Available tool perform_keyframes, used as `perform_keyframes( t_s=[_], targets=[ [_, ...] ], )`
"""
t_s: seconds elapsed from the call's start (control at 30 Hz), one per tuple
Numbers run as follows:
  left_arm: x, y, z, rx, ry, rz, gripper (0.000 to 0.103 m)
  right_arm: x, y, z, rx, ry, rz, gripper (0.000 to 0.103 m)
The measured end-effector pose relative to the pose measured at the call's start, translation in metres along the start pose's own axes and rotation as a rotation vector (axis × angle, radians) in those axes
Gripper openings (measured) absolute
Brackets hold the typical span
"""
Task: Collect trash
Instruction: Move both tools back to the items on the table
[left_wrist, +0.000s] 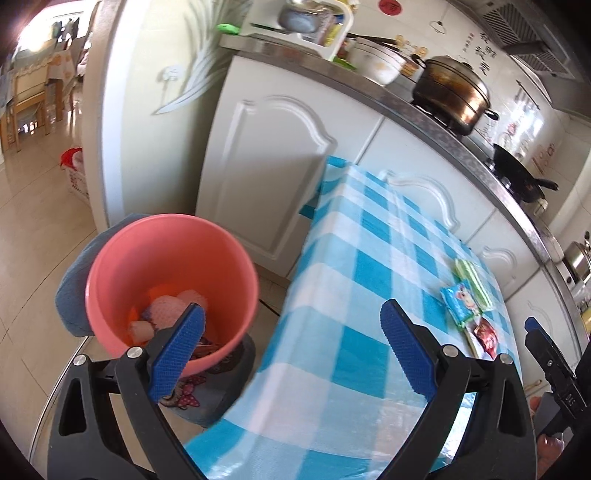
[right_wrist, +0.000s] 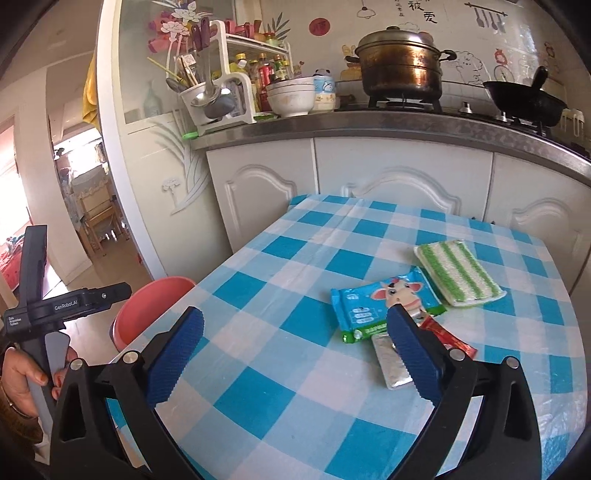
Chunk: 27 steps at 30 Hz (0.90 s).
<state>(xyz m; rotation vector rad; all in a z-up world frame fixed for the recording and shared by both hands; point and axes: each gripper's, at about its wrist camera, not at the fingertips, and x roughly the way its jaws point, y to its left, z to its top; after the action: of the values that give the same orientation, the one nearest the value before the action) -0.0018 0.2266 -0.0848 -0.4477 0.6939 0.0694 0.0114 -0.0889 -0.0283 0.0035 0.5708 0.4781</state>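
Note:
A pink bucket (left_wrist: 173, 280) stands on a cushioned stool left of the table and holds several scraps of trash (left_wrist: 166, 314); its rim also shows in the right wrist view (right_wrist: 147, 306). My left gripper (left_wrist: 291, 325) is open and empty, between the bucket and the table edge. My right gripper (right_wrist: 295, 328) is open and empty above the blue checked tablecloth (right_wrist: 295, 258). On the cloth lie a blue wipes pack (right_wrist: 384, 302), a green striped sponge (right_wrist: 458, 273), a silver foil packet (right_wrist: 391, 362) and a red sachet (right_wrist: 450, 339), near my right finger.
White kitchen cabinets (right_wrist: 402, 173) stand behind the table, with a counter holding a steamer pot (right_wrist: 399, 66), a black wok (right_wrist: 524, 99), bowls and a utensil rack. A doorway at the left opens on tiled floor (left_wrist: 33, 229). The wrappers also show in the left wrist view (left_wrist: 469, 299).

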Motion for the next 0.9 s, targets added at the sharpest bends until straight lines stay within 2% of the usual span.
perform_keyframes(
  t_s=[0.3, 0.67, 0.8, 0.9],
  targets=[
    [-0.001, -0.055, -0.015, 0.075, 0.028, -0.087, 0.096, -0.033, -0.055, -0.019, 0.115, -0.021, -0.085, 0.098],
    [0.007, -0.114, -0.043, 0.189, 0.097, -0.155, 0.096, -0.043, -0.109, -0.052, 0.247, 0.076, -0.102, 0.098],
    [0.010, -0.130, -0.053, 0.224, 0.127, -0.176, 0.096, -0.040, -0.120, -0.056, 0.259, 0.098, -0.102, 0.098],
    [0.012, -0.140, -0.060, 0.257, 0.143, -0.184, 0.096, -0.035, -0.121, -0.051, 0.213, 0.100, -0.088, 0.098]
  ],
)
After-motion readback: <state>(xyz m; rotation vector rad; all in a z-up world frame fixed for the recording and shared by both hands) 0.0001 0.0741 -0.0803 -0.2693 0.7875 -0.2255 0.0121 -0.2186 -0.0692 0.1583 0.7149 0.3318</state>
